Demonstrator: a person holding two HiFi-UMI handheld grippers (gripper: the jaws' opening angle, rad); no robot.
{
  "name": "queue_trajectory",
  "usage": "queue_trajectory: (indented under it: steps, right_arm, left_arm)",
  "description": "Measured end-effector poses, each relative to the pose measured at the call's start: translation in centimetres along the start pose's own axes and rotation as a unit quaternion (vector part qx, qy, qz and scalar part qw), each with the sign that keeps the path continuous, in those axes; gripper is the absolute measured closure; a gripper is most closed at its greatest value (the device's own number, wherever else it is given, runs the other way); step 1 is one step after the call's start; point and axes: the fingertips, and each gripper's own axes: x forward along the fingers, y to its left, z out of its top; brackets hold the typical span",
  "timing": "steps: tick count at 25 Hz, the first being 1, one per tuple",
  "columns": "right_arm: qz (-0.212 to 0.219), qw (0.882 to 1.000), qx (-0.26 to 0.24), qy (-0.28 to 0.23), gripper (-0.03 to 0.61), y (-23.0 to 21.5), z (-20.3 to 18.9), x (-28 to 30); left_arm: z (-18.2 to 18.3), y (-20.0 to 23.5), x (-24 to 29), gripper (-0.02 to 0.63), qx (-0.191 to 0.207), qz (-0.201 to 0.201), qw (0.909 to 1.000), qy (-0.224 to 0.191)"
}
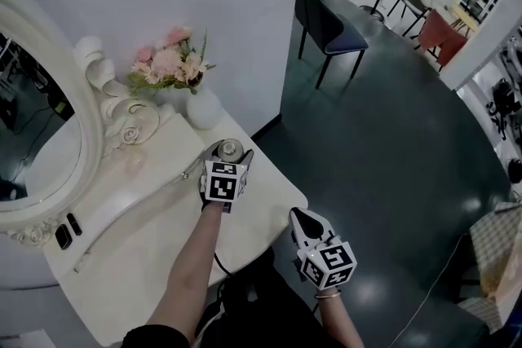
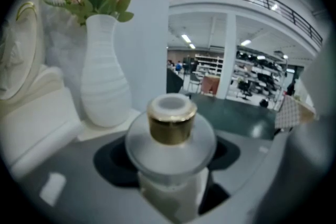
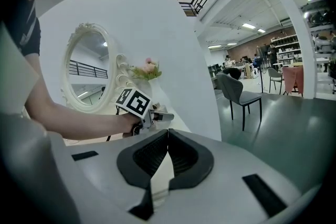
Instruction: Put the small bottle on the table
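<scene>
The left tongs (image 1: 231,157) pinch the small frosted-glass bottle with a gold collar (image 2: 170,131) upright over the white counter (image 1: 155,257) (its landing spot is likely straight below). The right tongs (image 3: 167,136), pressed together and empty, hang beyond the counter's edge.

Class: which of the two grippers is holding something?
The left gripper, over the white table: its jaws clasp the small gold-collared bottle. The right gripper, off the table edge, has its jaws shut on nothing.
</scene>
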Motion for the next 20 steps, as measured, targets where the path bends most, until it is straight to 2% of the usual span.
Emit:
queue_trajectory:
  steps: [8,20]
  right_arm:
    - [0.002,1.000,0.004,0.005,0.574,-0.2,-0.1,0.5]
    - [0.007,1.000,0.001,0.000,0.574,0.3,0.1,0.3]
  left_arm:
    - [1.1,0.0,1.3,0.273,0.019,0.005,0.9998,-0.007]
    - [1.0,0.0,1.1,0.263,0.015,0.014,0.9997,-0.013]
